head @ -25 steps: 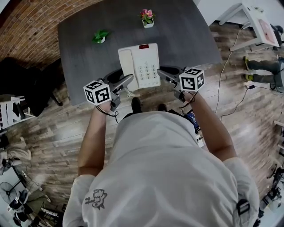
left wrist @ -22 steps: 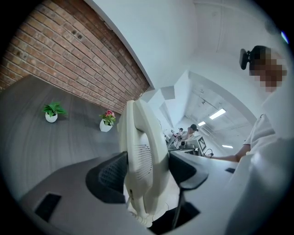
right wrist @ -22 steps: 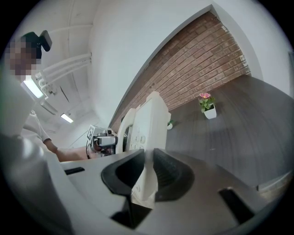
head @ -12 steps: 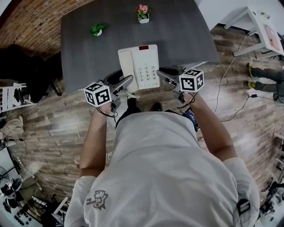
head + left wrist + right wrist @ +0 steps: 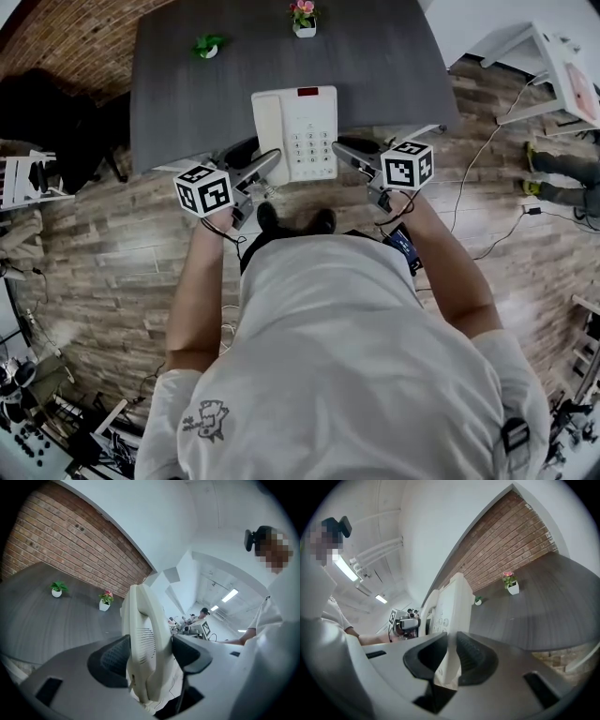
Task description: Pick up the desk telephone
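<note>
The left gripper (image 5: 255, 165) is clenched on the telephone (image 5: 293, 134) at its 7 o'clock corner. In the left gripper view the jaws sit on either side of the cream casing (image 5: 143, 634), pressed onto it. Compared with a second ago the grip looks the same, but the table (image 5: 169, 103) reads farther off. Its near edge and a strip of floor (image 5: 14, 674) now show at 8 o'clock in that view, where only grey top showed before. The green plant (image 5: 56, 588) and the pink flower pot (image 5: 105, 601) also look smaller and farther off.

In the head view the telephone is level and keypad up, at 12 o'clock from the person. Its near end now hangs past the table's near edge, where a second ago it lay wholly over the top. The two plants sit at its 11 (image 5: 208, 45) and 12 o'clock (image 5: 302, 17), well apart from it.

The right gripper (image 5: 354, 153) is clamped on the 5 o'clock corner. In the right gripper view the jaws pinch the thin edge of the casing (image 5: 452, 602) between them. Wood floor (image 5: 562, 660) now shows under the table edge at 4 o'clock, which it did not before.

My read is that the telephone is off the table, carried by both grippers and coming up and toward the person. The pick-up looks done or nearly so. The main risk is a corner pinch slipping.
</note>
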